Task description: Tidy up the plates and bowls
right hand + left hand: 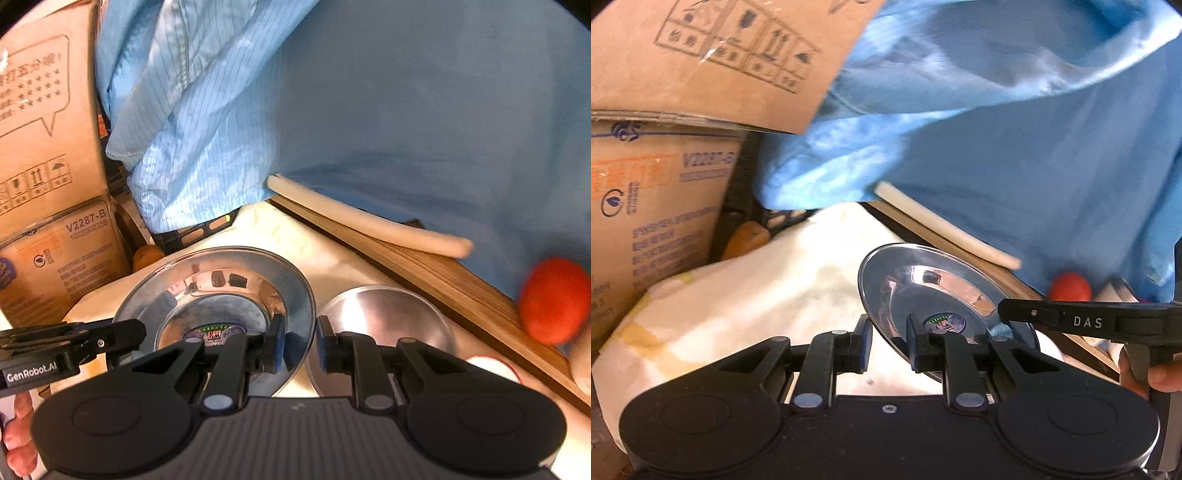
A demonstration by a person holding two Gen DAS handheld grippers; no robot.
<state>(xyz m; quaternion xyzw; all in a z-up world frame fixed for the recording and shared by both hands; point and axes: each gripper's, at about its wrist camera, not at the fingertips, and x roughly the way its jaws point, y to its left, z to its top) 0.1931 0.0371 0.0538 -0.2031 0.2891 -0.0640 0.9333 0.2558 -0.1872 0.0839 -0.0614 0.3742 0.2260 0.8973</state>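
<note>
A shiny steel plate (923, 291) with a round sticker in its middle is tilted up over the white cloth. My left gripper (888, 345) has its jaws on either side of the plate's left rim, with a gap still showing. In the right wrist view the same plate (221, 291) has its right rim between the jaws of my right gripper (300, 345), also with a gap. A second steel dish (384, 317) lies upside down on the cloth just right of it. The right gripper's finger (1071, 319) reaches in from the right in the left wrist view.
Cardboard boxes (653, 206) stand at the left. A person in a blue coat (369, 110) fills the far side. A wooden board (443, 280) with a white foam strip (369, 221) edges the cloth. A red ball (554, 299) lies at the right.
</note>
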